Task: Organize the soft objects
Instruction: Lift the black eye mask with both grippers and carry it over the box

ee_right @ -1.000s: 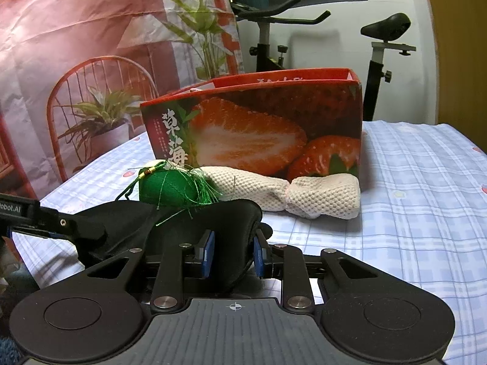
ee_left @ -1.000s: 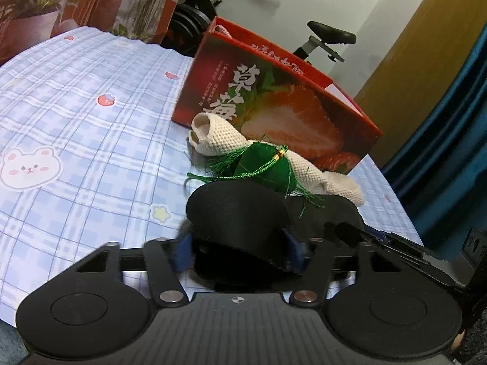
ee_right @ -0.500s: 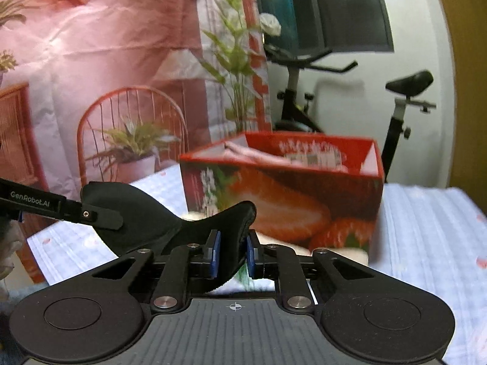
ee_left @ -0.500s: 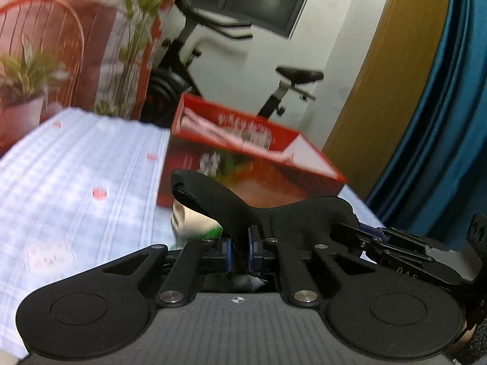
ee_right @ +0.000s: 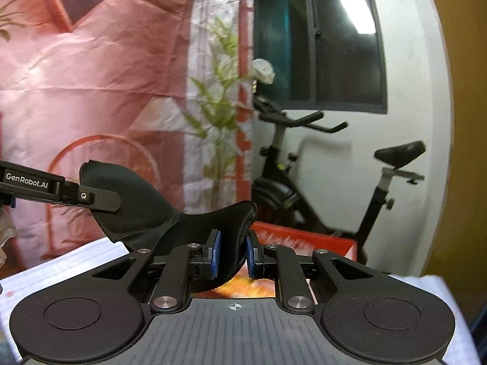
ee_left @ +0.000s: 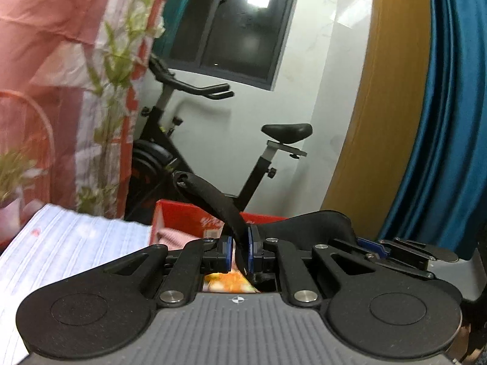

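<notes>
- Black eye mask [ee_left: 319, 223] hangs stretched between your two tongs, well above the checked tablecloth [ee_left: 76, 243].
- Your left gripper [ee_left: 239, 252] has its blue pads shut tight on one end of the mask; in that view the pinched flap rises toward 11 o'clock from the pads and the rest of the mask runs off toward 3 o'clock.
- Your right gripper [ee_right: 231, 255] is nearly closed too, pads [ee_right: 215, 254] pressing on the other end of the mask [ee_right: 182, 228]; its jaws have just been closing, with the fabric between them.
- Seen from the right wrist, the left gripper's finger [ee_right: 61, 191] comes in from 9 o'clock and clamps the far lobe of the mask.
- Seen from the left wrist, the right gripper's fingers [ee_left: 404, 252] reach in from 3 o'clock at the mask's other end.
- Below and beyond the mask, at 12 o'clock from your left pads, stands the red box [ee_left: 170, 216], open at the top, with something pink [ee_left: 170, 237] lying inside it.
- From the right wrist the same red box [ee_right: 304, 240] sits at about 1 o'clock from the pads, its strawberry print blurred.
- Behind the box stands an exercise bike [ee_left: 188, 149] against the white wall, with a pink printed backdrop [ee_right: 91, 76] at 10 o'clock.
</notes>
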`<state>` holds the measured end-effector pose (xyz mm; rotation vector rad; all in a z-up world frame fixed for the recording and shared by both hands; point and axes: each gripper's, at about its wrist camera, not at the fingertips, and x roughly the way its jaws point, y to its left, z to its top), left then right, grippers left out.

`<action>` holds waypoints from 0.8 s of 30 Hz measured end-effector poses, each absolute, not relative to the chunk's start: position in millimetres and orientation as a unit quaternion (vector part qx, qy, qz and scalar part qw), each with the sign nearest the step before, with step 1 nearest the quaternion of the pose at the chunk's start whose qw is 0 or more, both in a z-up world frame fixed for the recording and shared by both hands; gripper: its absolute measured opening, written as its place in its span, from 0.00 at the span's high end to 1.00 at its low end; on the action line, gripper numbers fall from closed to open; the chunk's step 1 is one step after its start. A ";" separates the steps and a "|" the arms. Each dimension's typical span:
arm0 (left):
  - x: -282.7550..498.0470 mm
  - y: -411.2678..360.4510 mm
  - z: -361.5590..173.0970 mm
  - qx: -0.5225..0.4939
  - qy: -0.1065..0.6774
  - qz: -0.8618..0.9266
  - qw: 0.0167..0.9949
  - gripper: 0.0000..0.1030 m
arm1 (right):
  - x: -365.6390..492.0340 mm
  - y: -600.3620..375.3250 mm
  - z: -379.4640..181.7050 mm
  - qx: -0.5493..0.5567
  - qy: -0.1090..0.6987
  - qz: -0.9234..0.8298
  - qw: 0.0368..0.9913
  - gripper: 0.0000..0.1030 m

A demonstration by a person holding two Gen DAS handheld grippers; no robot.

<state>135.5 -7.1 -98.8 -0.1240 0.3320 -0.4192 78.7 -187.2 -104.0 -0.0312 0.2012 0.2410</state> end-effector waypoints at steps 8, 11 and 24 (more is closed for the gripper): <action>190.3 -44.8 -119.3 0.003 0.208 -0.201 0.957 0.90 | 128.2 -186.7 -126.1 -0.065 0.125 0.081 0.987 0.85; 207.0 -44.8 -133.0 0.006 0.226 -0.194 0.954 0.90 | 149.3 -189.3 -137.6 -0.064 0.144 0.074 0.985 0.85; 246.6 -43.7 -151.0 0.026 0.263 -0.168 0.950 0.35 | 195.9 -226.8 -169.4 0.007 0.208 0.032 0.978 0.73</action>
